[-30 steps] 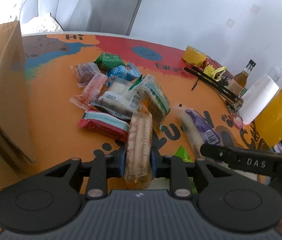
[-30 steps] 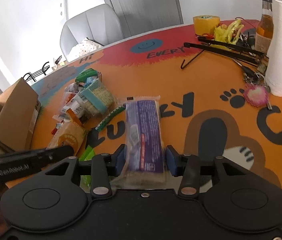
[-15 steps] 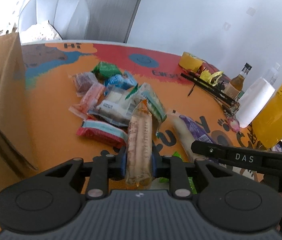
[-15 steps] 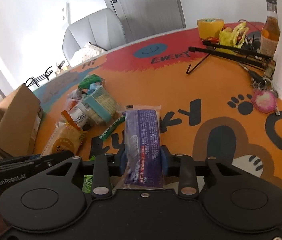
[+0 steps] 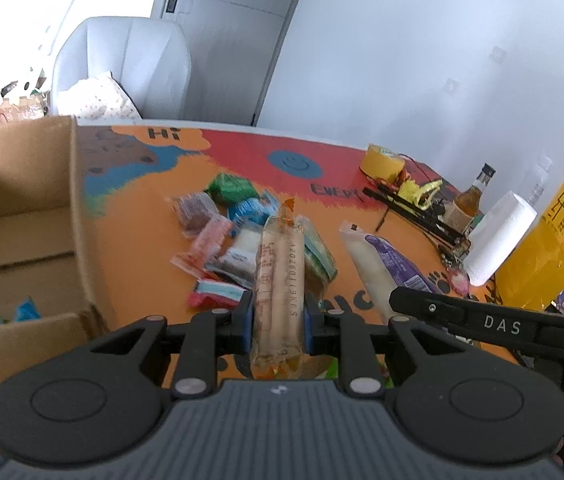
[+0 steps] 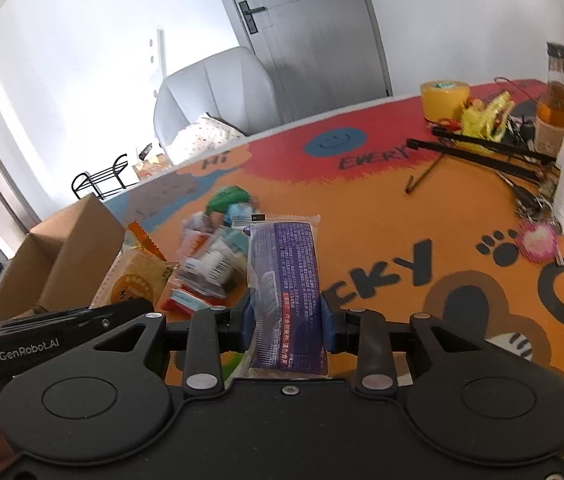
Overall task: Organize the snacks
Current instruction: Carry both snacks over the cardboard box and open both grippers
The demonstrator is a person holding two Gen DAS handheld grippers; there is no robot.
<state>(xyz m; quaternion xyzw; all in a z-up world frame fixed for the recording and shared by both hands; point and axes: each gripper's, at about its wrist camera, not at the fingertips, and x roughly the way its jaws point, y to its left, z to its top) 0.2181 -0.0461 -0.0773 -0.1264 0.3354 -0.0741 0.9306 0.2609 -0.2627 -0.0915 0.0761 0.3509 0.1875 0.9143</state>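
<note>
Cardboard box (image 5: 21, 220) now fills my left view at nine o'clock, since I've lifted both packets off the table (image 6: 362, 208): left gripper (image 5: 277, 320) clenched on the tan biscuit pack (image 5: 279, 280), right gripper (image 6: 286, 320) clenched on the purple packet (image 6: 286, 280), ready for boxing.

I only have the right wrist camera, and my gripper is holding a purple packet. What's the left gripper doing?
Observer: The left gripper is shut on a long tan snack pack, which points away from it over the snack pile.
Operator: Is anything already in the cardboard box where my purple packet would go?
Observer: Yes. The left wrist view looks into its open top: a few wrapped snacks lie in the near corner, and the rest of the floor that shows is bare cardboard.
</note>
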